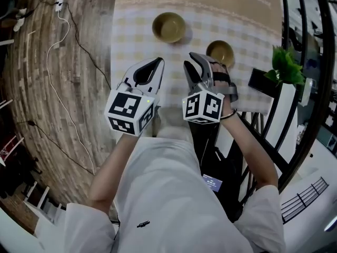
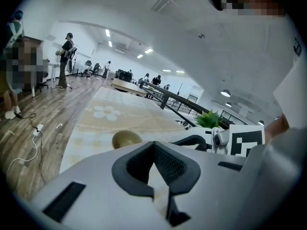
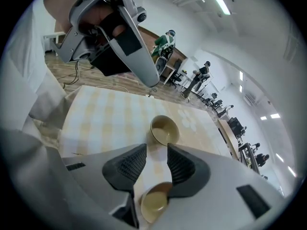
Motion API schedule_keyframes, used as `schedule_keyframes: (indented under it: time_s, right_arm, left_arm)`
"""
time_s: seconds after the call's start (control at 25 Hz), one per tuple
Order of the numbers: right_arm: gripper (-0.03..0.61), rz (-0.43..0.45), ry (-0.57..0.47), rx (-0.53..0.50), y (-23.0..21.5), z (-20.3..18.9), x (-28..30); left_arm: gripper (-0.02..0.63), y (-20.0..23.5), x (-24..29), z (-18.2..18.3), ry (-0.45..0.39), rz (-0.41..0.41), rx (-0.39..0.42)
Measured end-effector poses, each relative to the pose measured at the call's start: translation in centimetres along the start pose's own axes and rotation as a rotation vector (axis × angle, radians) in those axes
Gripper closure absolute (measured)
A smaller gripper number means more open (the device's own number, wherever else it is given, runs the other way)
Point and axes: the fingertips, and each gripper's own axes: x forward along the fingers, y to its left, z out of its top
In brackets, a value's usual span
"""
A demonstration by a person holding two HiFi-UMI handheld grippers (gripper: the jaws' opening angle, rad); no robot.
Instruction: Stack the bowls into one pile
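Two olive bowls stand apart on the checked tablecloth (image 1: 137,36). The larger bowl (image 1: 168,27) (image 3: 164,130) (image 2: 125,139) is farther out. The smaller bowl (image 1: 220,51) (image 3: 154,202) sits nearer, to the right. My left gripper (image 1: 157,62) (image 2: 153,145) hovers over the cloth at the near table edge, its jaw tips touching and nothing held. My right gripper (image 1: 190,57) (image 3: 157,150) is beside it, just left of the smaller bowl. A narrow gap of cloth shows between its pads, and both bowls lie along its line of sight.
A potted green plant (image 1: 284,67) and a black railing (image 1: 300,46) lie right of the table. A white cable (image 1: 58,51) and power strip (image 1: 59,1) lie on the wooden floor at left. People stand far off in the room (image 2: 64,61).
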Motion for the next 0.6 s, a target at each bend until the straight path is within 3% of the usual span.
schedule_keyframes:
  time_s: [0.24,0.6]
  right_arm:
    - [0.449,0.002,0.026,0.009,-0.2,-5.2,-1.6]
    - [0.449,-0.002,0.127,0.047,0.6,-11.8,-0.4]
  left_arm:
    - [0.597,-3.8,1.5,-1.7,0.020,0.008,-0.021]
    - [0.597,-5.5,4.2,-4.1,0.032,-0.010,-0.050]
